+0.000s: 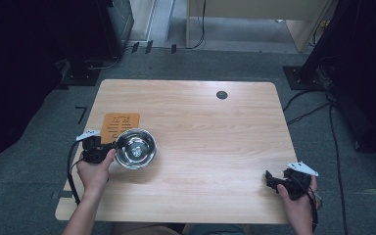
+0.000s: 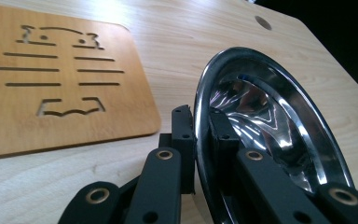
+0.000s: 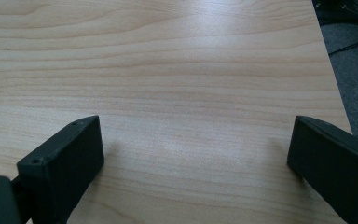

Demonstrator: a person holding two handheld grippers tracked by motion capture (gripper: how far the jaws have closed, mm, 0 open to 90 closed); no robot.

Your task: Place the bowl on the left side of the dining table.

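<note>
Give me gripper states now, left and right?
Left gripper: closed on the rim of the steel bowl.
Right gripper: open, nothing between the jaws, over bare table.

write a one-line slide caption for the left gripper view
Left gripper clamps the shiny steel bowl's rim beside a carved wooden trivet.

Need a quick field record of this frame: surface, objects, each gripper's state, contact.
surface: wooden table
held object: steel bowl, tilted in the left gripper view, near the table's left edge
grip point: bowl rim, one jaw outside, one inside
left gripper: shut on the bowl's rim
right gripper: open, nothing between the jaws, over bare table near the right edge
other object: wooden trivet, flat, with cut-out slots, just behind the bowl
table feature: round cable hole at the far side
</note>
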